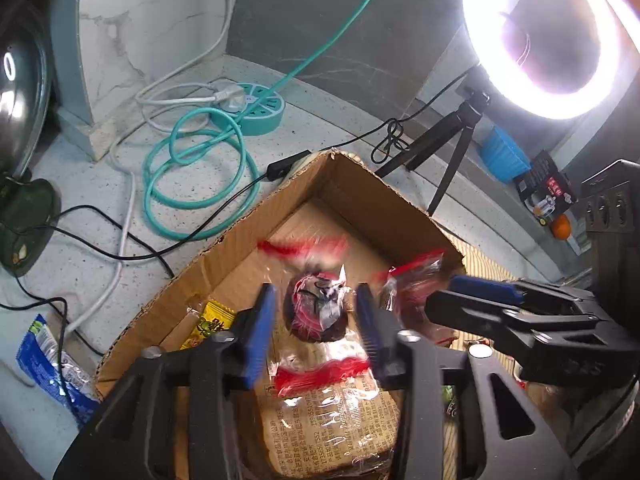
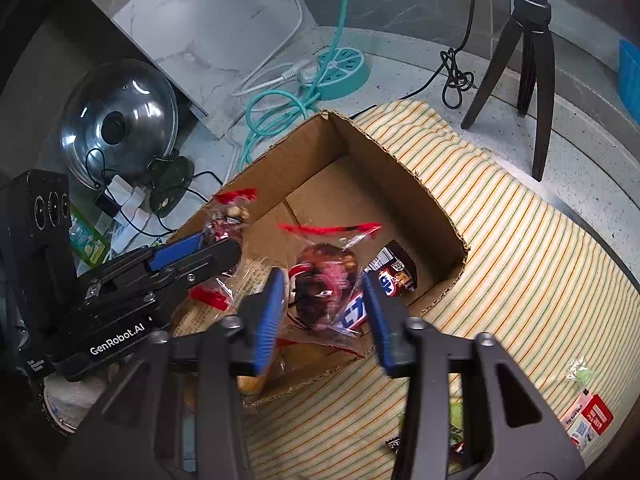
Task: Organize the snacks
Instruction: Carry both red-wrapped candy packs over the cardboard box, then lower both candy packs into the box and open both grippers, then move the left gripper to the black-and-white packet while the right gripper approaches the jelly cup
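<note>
Both grippers over the open cardboard box (image 2: 404,184), which sits partly on a yellow striped cloth (image 2: 532,264) spread across the speckled counter (image 1: 100,240).

Left gripper (image 1: 316,320): blue-padded fingers spread wide. A clear snack packet with red sealed ends and a dark round cake inside (image 1: 320,308) lies between them, blurred; I cannot tell whether it touches either pad. Under it on the box floor, a larger clear wrapper with printed text (image 1: 332,420). A yellow candy wrapper (image 1: 210,322) lies at the box's left inner side.

Right gripper (image 2: 326,308): fingers also spread wide, hanging above a second red-sealed packet with a dark cake (image 2: 324,280), not closed on it. Just beside that packet, a Snickers bar (image 2: 384,280) lies on the box floor, partly tucked under the packet's edge.

From the right wrist view, the left gripper reaches in from the left with its packet at the fingertips over the box's left wall.

Outside the box: a blue snack packet (image 1: 52,364) on the counter to the left; a few small wrapped snacks (image 2: 588,416) on the cloth near the right edge.

Background: a teal round power strip (image 1: 252,110) with coiled teal cable, a lit ring light (image 1: 552,36) on a small black tripod (image 2: 528,68), and a steel pot lid (image 2: 118,124) leaning at the back left.
</note>
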The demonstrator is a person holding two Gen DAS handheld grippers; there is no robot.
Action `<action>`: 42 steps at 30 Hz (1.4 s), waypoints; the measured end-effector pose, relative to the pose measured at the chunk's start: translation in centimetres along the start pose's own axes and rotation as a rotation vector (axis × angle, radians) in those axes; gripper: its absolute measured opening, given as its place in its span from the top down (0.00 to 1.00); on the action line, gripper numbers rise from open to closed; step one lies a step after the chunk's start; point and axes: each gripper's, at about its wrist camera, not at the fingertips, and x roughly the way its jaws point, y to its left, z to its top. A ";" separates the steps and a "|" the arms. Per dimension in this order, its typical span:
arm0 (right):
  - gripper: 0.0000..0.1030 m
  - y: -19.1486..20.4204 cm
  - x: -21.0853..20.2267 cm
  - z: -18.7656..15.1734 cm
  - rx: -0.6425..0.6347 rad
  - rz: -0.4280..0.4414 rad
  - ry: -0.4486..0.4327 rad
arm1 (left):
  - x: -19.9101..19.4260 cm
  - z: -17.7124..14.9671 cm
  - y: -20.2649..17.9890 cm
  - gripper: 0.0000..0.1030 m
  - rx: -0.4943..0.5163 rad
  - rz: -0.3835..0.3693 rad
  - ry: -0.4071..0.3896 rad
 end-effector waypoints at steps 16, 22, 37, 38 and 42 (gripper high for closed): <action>0.23 -2.5 -5.3 -1.2 0.016 0.000 -0.074 | -2.0 -0.5 -1.9 0.44 -0.001 -0.035 -0.053; 0.23 -5.6 -8.6 -2.9 0.027 -0.024 -0.090 | -2.9 -2.1 -4.1 0.44 0.027 -0.080 -0.051; 0.23 -11.0 -11.7 -9.6 0.017 -0.068 -0.013 | -1.7 -7.8 -8.6 0.44 0.031 -0.154 0.049; 0.23 -11.1 -11.7 -10.1 0.010 -0.065 -0.007 | -1.4 -8.2 -8.9 0.44 0.033 -0.157 0.061; 0.23 -10.2 -10.8 -12.3 -0.052 -0.109 0.003 | -0.4 -9.6 -10.0 0.44 0.028 -0.157 0.093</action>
